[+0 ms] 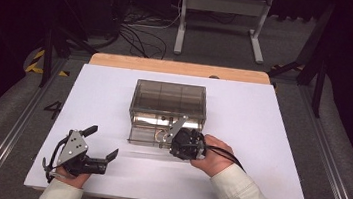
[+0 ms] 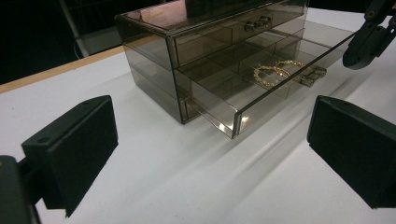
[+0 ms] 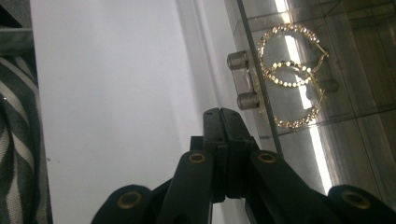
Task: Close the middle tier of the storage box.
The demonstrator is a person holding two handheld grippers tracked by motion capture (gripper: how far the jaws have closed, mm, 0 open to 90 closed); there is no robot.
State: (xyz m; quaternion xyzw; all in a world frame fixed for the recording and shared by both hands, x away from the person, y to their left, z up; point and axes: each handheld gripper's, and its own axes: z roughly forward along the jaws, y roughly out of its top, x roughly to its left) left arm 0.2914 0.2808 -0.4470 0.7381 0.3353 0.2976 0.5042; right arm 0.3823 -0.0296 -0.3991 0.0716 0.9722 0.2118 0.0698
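At the bottom left of the high view, the left gripper (image 1: 104,144) is resting on the white table (image 1: 270,140) with its jaws standing wide apart and nothing between them. Toward the lower middle, the right gripper (image 1: 170,135) is sitting just in front of the drawer (image 1: 142,137), its jaws pressed fully together and gripping nothing; in the right gripper view their tips are lying just below the drawer's small metal handle (image 3: 243,86). The drawer is standing pulled out from the bottom of the smoky see-through box (image 1: 169,103) at the middle of the frame. Inside the drawer, two gold hoop earrings (image 3: 292,74) are lying overlapped, studded and glinting, just behind the handle.
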